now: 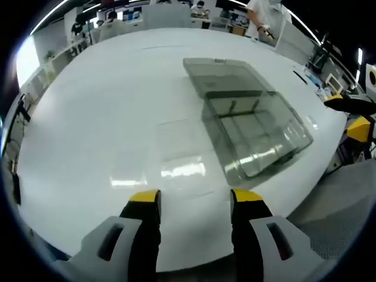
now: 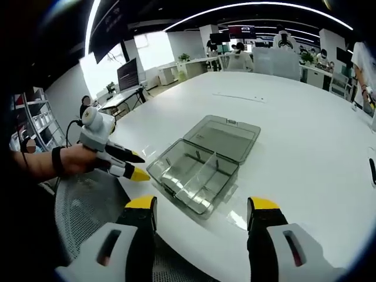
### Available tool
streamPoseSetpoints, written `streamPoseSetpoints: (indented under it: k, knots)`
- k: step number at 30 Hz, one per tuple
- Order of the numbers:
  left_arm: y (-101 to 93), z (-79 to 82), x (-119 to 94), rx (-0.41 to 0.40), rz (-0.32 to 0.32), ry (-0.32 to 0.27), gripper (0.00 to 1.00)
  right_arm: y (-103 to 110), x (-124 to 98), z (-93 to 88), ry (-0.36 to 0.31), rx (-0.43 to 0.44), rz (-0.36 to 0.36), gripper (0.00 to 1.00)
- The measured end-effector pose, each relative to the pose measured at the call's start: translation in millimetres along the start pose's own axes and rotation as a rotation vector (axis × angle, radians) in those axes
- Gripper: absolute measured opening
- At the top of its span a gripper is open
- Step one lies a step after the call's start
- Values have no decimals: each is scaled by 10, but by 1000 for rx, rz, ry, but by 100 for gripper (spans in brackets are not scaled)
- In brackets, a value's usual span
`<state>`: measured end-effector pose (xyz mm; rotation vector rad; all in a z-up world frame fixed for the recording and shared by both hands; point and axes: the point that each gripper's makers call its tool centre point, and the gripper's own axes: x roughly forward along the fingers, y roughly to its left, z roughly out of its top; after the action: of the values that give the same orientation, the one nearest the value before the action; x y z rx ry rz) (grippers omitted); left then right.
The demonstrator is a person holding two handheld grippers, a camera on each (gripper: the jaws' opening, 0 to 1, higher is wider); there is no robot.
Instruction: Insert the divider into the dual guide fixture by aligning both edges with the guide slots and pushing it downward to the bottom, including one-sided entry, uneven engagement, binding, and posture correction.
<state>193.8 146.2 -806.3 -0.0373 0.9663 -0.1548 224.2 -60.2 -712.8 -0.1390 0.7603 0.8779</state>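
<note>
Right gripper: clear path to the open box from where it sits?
Probably yes. The right gripper is open, holds nothing, and faces the clear box across bare white table. The left gripper hovers off the box's near corner, not between them.

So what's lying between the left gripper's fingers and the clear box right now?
In the left gripper view, a flat transparent sheet, probably the divider, lies on the white table between the left gripper and the clear box; otherwise bare tabletop.
</note>
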Motion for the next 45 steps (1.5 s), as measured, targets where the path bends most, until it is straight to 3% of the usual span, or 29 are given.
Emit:
streamPoseSetpoints:
  k: [26,45]
  knots:
    - [31,3,51,33,108,-21,38,6,29,-4,13,1,11,57]
    - [75,88,107,-11,151,-65,37,37,29,-40,29,-1,26,55]
